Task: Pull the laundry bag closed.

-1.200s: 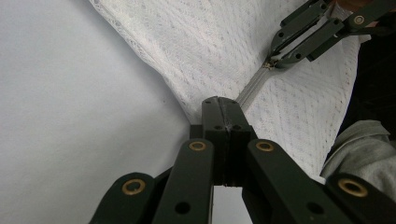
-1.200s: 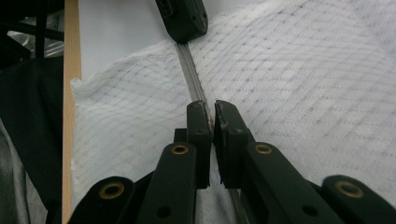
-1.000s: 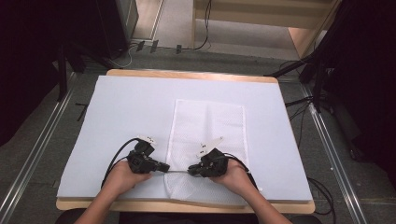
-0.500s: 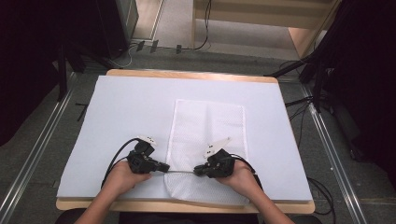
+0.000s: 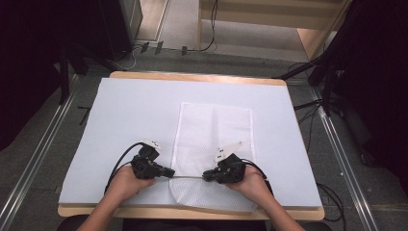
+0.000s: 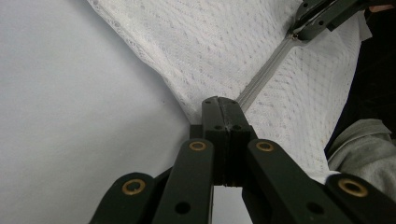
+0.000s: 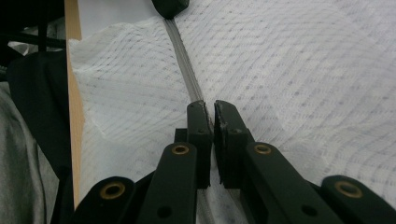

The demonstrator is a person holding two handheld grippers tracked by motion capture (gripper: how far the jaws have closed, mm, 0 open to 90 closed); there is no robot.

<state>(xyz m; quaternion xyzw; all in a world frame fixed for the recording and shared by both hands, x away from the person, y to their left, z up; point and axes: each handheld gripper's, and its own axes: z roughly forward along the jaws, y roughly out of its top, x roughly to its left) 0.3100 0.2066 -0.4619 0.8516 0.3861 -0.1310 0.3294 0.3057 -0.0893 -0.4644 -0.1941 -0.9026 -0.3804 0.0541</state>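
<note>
A white mesh cloth (image 5: 214, 130) lies lengthwise on the pale mat (image 5: 120, 120), its near end bunched up. My left gripper (image 5: 171, 172) and my right gripper (image 5: 206, 174) face each other over that near end. Each is shut on the cloth's grey hem (image 5: 187, 176), which runs taut between them. In the left gripper view my jaws (image 6: 222, 103) are pressed together on the hem (image 6: 264, 81), and the right gripper (image 6: 322, 16) holds its far end. In the right gripper view my jaws (image 7: 210, 108) pinch the hem (image 7: 182, 60), and the left gripper (image 7: 169, 7) is at the top.
The mat covers most of a wooden table (image 5: 192, 77), whose front edge (image 5: 192, 211) is just below my hands. Metal rails (image 5: 337, 144) flank the table. Cables (image 5: 159, 48) and dark equipment (image 5: 106, 24) are on the floor behind.
My right gripper has shifted slightly to the right, and the stretch of hem between the grippers has grown longer. The left gripper has stayed in place.
</note>
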